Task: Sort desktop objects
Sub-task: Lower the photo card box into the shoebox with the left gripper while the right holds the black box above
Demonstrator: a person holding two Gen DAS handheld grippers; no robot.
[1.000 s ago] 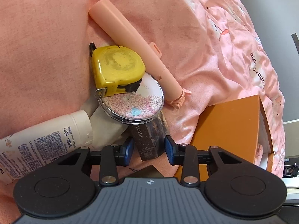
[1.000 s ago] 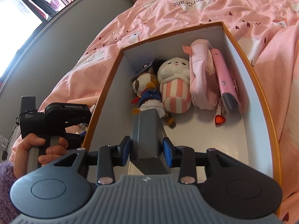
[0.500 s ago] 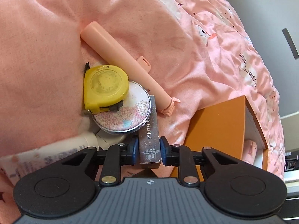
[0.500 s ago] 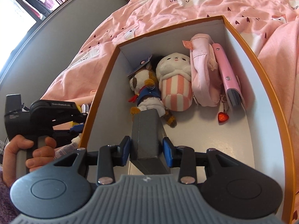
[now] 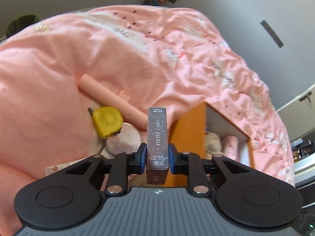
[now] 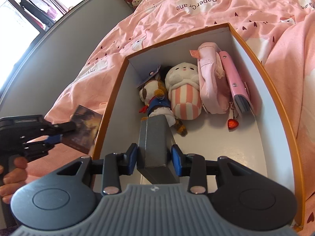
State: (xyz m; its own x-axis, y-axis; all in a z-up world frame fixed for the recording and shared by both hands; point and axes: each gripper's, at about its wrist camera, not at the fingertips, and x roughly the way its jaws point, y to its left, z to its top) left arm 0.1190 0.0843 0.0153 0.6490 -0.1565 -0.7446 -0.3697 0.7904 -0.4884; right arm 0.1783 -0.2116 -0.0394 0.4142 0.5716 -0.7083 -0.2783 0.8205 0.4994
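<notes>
Both pictures are bright with daylight. In the right wrist view the light comes from a big window (image 6: 17, 17) at the top left, which is so bright it looks almost white. The white inside of the orange box (image 6: 256, 106) shines, and the toys in it throw soft shadows. The red heart charm (image 6: 233, 123) glows. In the left wrist view the pink bedcover (image 5: 177, 45) looks smeared and blurry, mostly in the far part, and the yellow tape measure (image 5: 106, 122) is fuzzy too. The words on the photo card box (image 5: 157, 137) are sharp. Both pictures bend round at the edges, with dark corners.
</notes>
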